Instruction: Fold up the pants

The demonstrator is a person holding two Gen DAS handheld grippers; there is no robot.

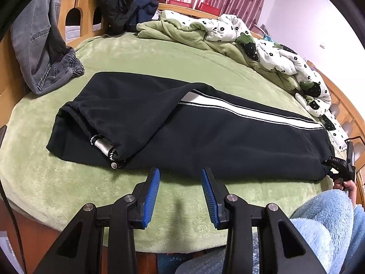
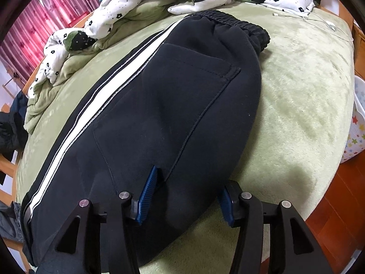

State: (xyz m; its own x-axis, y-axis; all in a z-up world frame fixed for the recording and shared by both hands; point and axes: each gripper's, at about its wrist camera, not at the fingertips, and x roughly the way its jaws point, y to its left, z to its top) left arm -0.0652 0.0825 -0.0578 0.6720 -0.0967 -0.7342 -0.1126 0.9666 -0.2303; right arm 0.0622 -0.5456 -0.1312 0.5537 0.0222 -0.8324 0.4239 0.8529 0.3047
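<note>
The left tool (image 1: 180, 177) is open and holds nothing, just in front of the near edge of the black pants (image 1: 182, 127), which lie flat and long on the green bed (image 1: 68, 182). The right tool (image 2: 186, 190) is open too, with 1 blue pad on the cloth near the waist and nothing pinched. To do well, I think both tools should grab that near edge together and lift it evenly.

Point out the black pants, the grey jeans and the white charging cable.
black pants (image 1: 205, 141), left wrist view, main leg panel
grey jeans (image 1: 41, 52), left wrist view, hanging leg
white charging cable (image 2: 328, 24), right wrist view, plug end
</note>
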